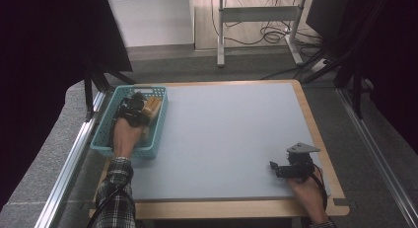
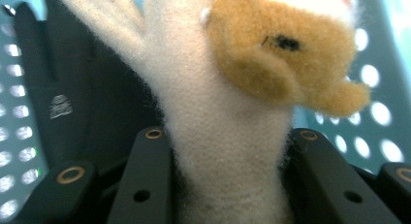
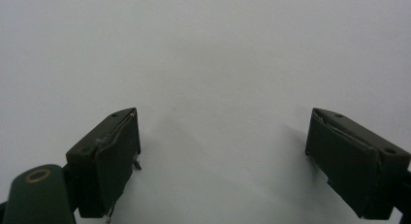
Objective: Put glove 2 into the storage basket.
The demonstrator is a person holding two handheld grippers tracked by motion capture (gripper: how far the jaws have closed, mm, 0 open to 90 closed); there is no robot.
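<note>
Left claw (image 1: 134,109) sits inside the teal basket (image 1: 105,123) at the upper left of the high view, over the plush toy (image 1: 151,107). In the left gripper view the toy (image 2: 228,132) fills the gap between the jaws: a cream body runs up the middle, and a tan head with a dark eye sits at upper right. Both jaws lie against the fur at the sides, so the claw reads as gripping the toy, though the soft pile hides how firmly. A black item (image 2: 72,98) lies behind the toy at the left of that view; what it is I cannot tell. The basket's holed wall shows on both edges. Right claw (image 1: 285,169) rests at the lower right of the table (image 1: 226,134), well apart from the basket; in the right gripper view its jaws stand wide apart over bare surface, with nothing between them. Judgement on the step: the toy is being set into, or taken from, the basket. To do it well, keep the hold on the body rather than on loose fur, move straight up or down so the toy clears the basket wall, and avoid snagging the black item. If the basket slides, the right claw is free to steady its rim.
</note>
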